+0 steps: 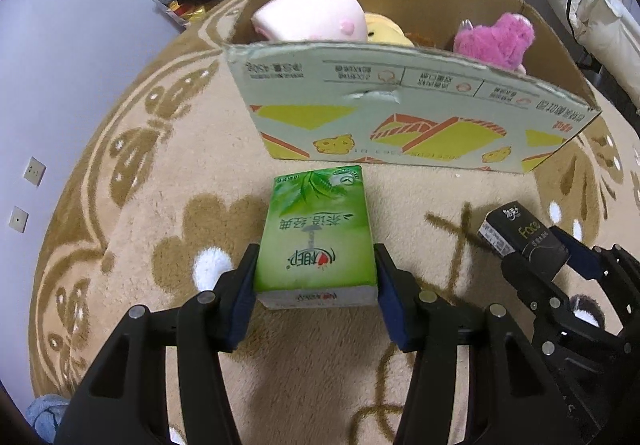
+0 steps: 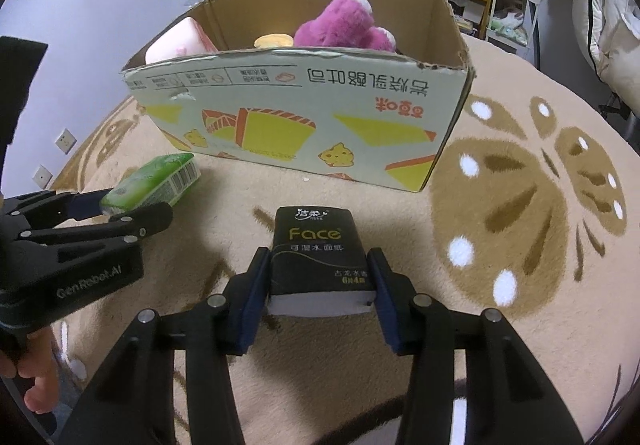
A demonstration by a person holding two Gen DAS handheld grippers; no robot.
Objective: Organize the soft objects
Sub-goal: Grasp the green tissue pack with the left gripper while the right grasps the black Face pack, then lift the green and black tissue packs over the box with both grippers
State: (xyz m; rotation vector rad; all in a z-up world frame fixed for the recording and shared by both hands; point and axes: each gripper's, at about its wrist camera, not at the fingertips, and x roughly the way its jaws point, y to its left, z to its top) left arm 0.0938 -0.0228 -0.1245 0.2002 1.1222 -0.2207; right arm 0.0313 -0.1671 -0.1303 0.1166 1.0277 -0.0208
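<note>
Left tongs (image 1: 316, 273) clamp a green tissue pack (image 1: 316, 233), right tongs (image 2: 320, 277) a black pack (image 2: 320, 249); either could catch the box (image 2: 304, 117) wall and slip.

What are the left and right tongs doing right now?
Left tongs: shut on the green tissue pack.
Right tongs: shut on the black tissue pack.

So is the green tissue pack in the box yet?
No, out. The green tissue pack sits clamped in the left claw over the rug, in front of the cardboard box.
</note>
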